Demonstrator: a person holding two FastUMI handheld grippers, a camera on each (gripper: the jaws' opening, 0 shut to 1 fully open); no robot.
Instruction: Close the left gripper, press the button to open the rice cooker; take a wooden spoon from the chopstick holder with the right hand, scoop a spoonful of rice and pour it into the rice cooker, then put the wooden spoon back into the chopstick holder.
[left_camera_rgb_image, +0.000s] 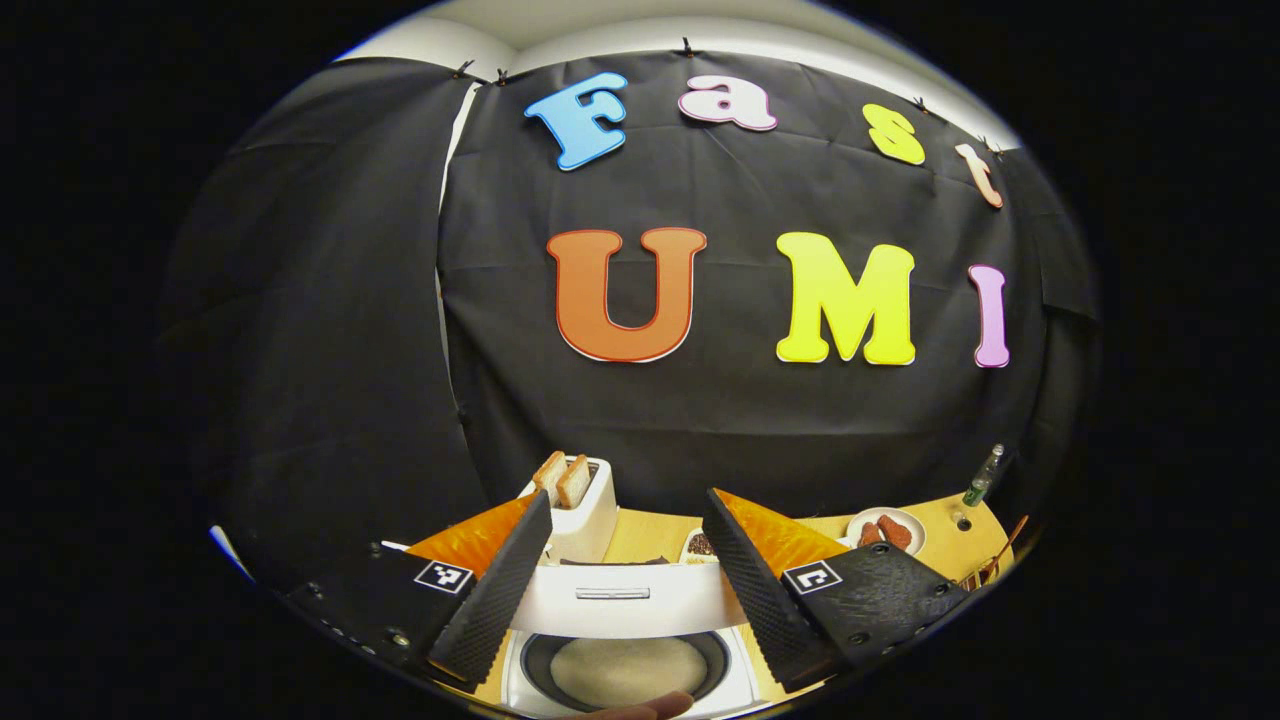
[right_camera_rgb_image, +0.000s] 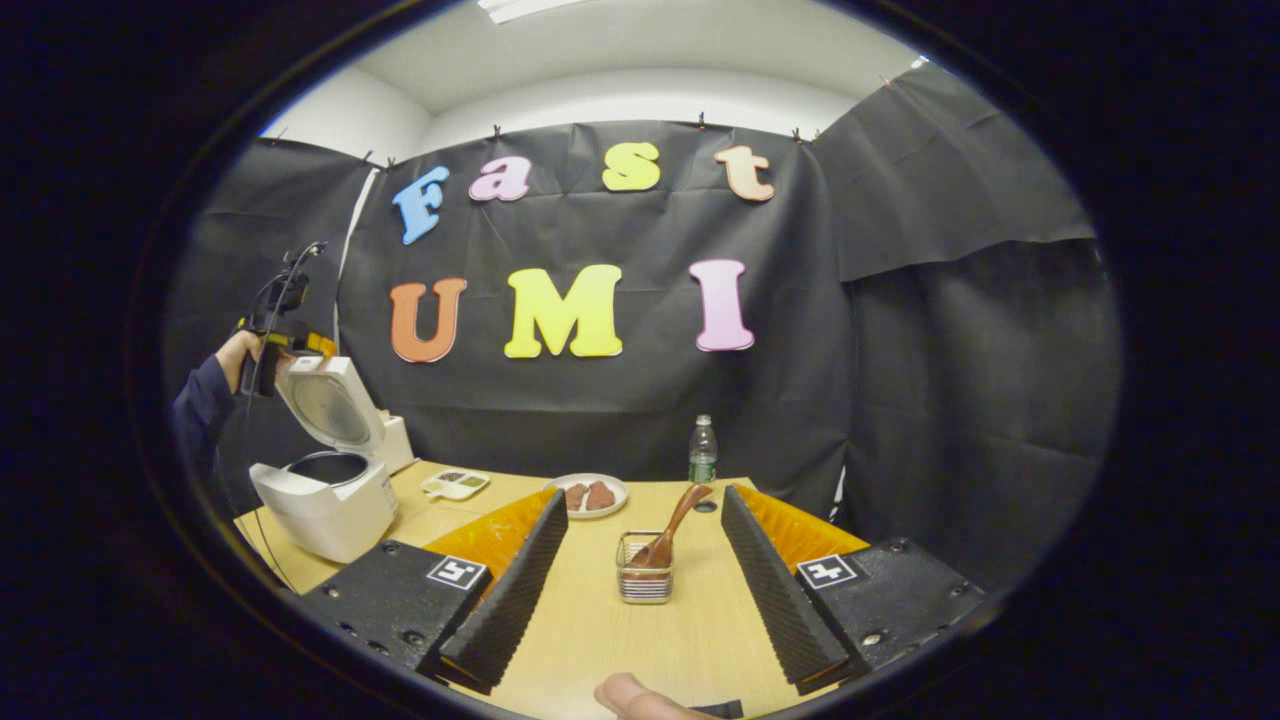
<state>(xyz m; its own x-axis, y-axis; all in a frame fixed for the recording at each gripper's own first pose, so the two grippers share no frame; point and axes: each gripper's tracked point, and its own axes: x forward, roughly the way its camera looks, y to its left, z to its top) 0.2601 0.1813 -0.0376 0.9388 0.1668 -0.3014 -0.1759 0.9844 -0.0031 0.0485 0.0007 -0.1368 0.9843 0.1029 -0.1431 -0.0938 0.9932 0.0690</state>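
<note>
In the left gripper view, the left gripper (left_camera_rgb_image: 625, 580) stood wide apart and held nothing, at the bottom centre above the white rice cooker (left_camera_rgb_image: 628, 640), whose lid was up and whose round pot lay bare below.

In the right gripper view, the right gripper (right_camera_rgb_image: 640, 570) also gaped wide and empty; between its fingers, lower centre, the brown wooden spoon (right_camera_rgb_image: 668, 530) leaned in the wire chopstick holder (right_camera_rgb_image: 645, 575) on the table (right_camera_rgb_image: 590, 640)

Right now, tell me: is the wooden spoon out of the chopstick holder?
No, the wooden spoon stands in the chopstick holder.
</note>
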